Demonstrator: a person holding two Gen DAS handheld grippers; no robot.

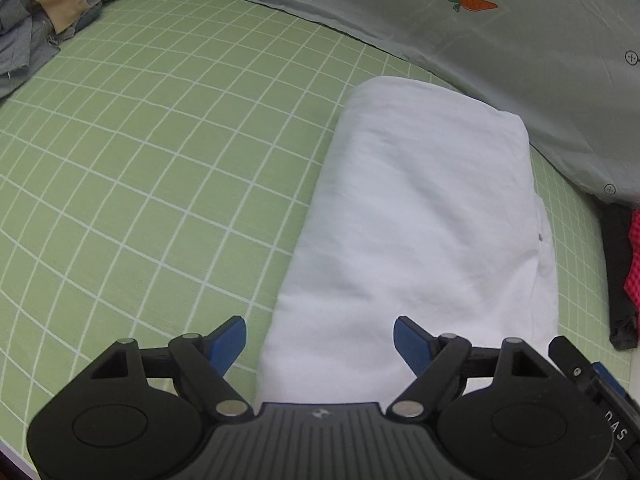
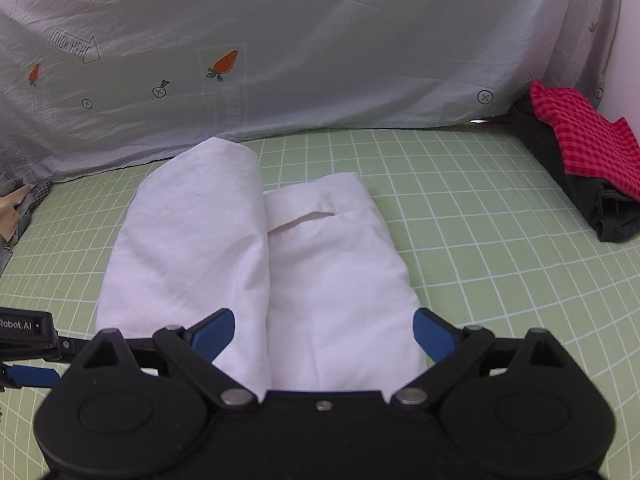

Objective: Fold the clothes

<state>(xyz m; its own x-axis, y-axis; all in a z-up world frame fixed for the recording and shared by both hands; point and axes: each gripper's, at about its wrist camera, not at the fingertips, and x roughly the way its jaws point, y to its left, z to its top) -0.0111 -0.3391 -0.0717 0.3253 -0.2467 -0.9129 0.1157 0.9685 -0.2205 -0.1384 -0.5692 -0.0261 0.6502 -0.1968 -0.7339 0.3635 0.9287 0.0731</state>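
Observation:
A white garment (image 1: 416, 216) lies folded lengthwise on the green checked sheet (image 1: 160, 160). In the right wrist view the white garment (image 2: 256, 252) shows its left half folded over the middle, with a collar opening beside the fold. My left gripper (image 1: 320, 340) is open and empty, its jaws spread over the garment's near left end. My right gripper (image 2: 324, 332) is open and empty over the garment's near edge. The left gripper's body (image 2: 28, 336) shows at the left edge of the right wrist view.
A grey quilt with carrot prints (image 2: 320, 60) lines the far side of the bed. A pile of unfolded clothes (image 1: 48, 12) lies at the far left. A folded red checked cloth (image 2: 580, 136) on a dark garment (image 2: 588, 200) sits at the right.

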